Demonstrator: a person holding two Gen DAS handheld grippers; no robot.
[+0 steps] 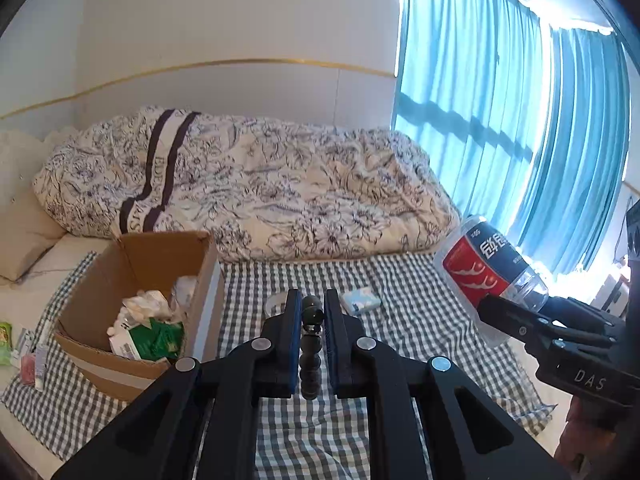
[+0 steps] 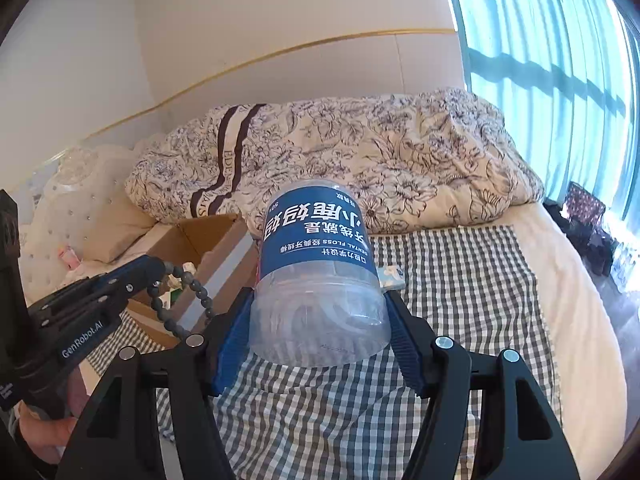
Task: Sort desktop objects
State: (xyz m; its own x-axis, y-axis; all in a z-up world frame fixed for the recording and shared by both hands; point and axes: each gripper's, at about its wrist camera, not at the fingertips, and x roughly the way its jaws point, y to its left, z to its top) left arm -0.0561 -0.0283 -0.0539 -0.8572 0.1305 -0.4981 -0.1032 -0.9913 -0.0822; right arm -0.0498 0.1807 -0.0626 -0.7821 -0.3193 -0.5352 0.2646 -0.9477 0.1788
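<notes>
Cardboard box point(image 1: 136, 304) sits on checked cloth point(image 1: 400, 280), left side, w/ packets point(image 1: 148, 332) inside. Small pack point(image 1: 360, 299) lies on cloth right of box; quilt point(image 1: 248, 180) heaped behind both. Curtain point(image 1: 500, 100) hangs far right, behind quilt.

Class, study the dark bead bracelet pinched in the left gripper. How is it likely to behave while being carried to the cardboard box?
The bead bracelet probably stays floppy: in the right wrist view it droops in a loop below the left gripper. Its round, glossy beads may slip between the pads. It looks light, so it will likely swing when carried toward the cardboard box.
</notes>
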